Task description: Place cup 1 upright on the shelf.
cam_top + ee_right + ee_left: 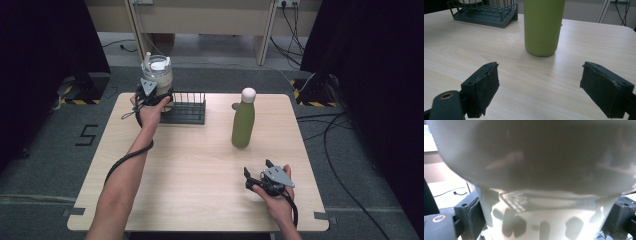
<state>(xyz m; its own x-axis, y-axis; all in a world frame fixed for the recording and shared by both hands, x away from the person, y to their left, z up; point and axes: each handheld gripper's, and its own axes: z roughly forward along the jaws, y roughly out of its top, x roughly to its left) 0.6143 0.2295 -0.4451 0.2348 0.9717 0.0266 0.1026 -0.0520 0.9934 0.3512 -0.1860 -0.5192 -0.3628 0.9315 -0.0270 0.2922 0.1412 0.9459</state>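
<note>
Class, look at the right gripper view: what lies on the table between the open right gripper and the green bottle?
Nothing: in the right gripper view, bare wooden table runs from the right gripper to the green bottle.

The one mark I can read is a dark figure "5" (87, 135) on the grey floor (45, 165), at the left of the high view, beside the table's left edge. I find no readable label or brand on anything else in my high view or either gripper view.
</note>
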